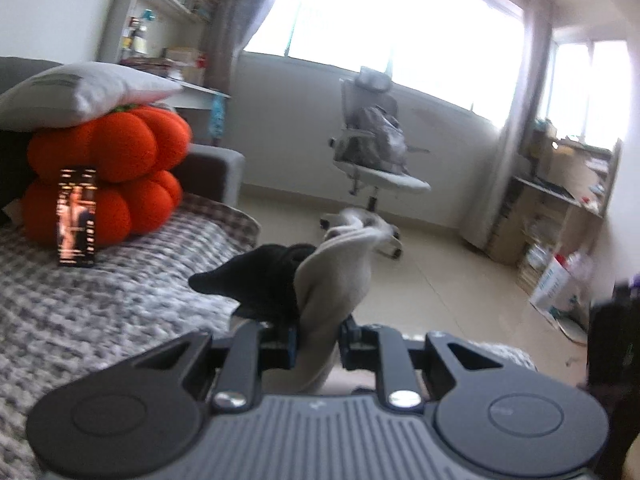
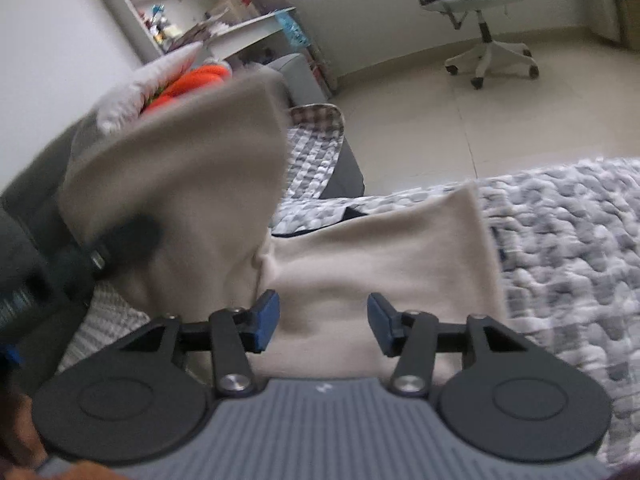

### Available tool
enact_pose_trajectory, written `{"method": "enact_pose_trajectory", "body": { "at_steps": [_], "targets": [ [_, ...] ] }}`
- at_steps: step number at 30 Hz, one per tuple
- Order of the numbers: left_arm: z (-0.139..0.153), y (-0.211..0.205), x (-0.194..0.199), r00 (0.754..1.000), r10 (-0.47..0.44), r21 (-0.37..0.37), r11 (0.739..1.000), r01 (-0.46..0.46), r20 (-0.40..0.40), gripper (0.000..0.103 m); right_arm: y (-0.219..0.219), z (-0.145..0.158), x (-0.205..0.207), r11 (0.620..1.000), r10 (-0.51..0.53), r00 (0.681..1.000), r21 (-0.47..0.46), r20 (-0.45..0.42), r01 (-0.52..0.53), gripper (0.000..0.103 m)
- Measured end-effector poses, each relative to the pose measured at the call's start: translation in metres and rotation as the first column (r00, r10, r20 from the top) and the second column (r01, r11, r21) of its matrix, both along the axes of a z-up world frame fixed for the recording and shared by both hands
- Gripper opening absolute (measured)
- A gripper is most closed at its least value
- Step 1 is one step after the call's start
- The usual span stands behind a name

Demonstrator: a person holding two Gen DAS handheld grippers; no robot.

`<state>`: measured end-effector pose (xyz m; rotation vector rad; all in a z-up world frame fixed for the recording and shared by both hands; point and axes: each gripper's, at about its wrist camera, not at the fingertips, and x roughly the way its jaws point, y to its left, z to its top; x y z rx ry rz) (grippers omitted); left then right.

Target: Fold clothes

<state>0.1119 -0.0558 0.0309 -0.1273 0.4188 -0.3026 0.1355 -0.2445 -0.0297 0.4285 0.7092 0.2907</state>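
Daylight is flooding a bedroom with a quilted grey bed (image 2: 560, 240). Clamped between the left tool (image 1: 318, 338) pads, a beige garment (image 2: 380, 248) is rising ahead of it — lifted for folding. Its other part is lying just ahead of the right tool (image 2: 323, 326), whose 2 pads are standing apart, gripping nothing.

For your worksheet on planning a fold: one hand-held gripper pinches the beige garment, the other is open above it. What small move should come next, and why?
Probably carry the raised flap across and lay it onto the flat half. The left hand-held gripper is shut on the beige garment, holding one part up, while the right hand-held gripper stands open over the part lying on the blanket.
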Motion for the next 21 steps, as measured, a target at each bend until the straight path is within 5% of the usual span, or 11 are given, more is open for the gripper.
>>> {"method": "enact_pose_trajectory", "body": {
  "at_steps": [9,14,18,21],
  "targets": [
    [-0.031,-0.041,-0.007,0.994,-0.097,0.099,0.99,0.102,-0.05,0.021,-0.054,-0.01,-0.008,0.97,-0.051,0.996,0.234,-0.067,0.066,0.057],
    [-0.041,-0.06,-0.019,0.974,-0.222,0.226,0.947,0.228,-0.055,0.033,-0.08,-0.015,-0.012,0.93,-0.081,0.992,0.351,-0.101,0.112,0.057],
    [-0.038,-0.049,-0.023,0.927,-0.366,0.175,0.91,0.376,-0.087,0.055,-0.096,-0.018,-0.014,0.891,-0.095,0.989,0.433,-0.116,0.137,0.058],
    [-0.029,-0.029,-0.019,0.908,-0.409,0.063,0.908,0.415,-0.089,0.055,-0.101,-0.022,-0.016,0.855,-0.082,0.989,0.501,-0.121,0.132,0.062]
  ]
}}
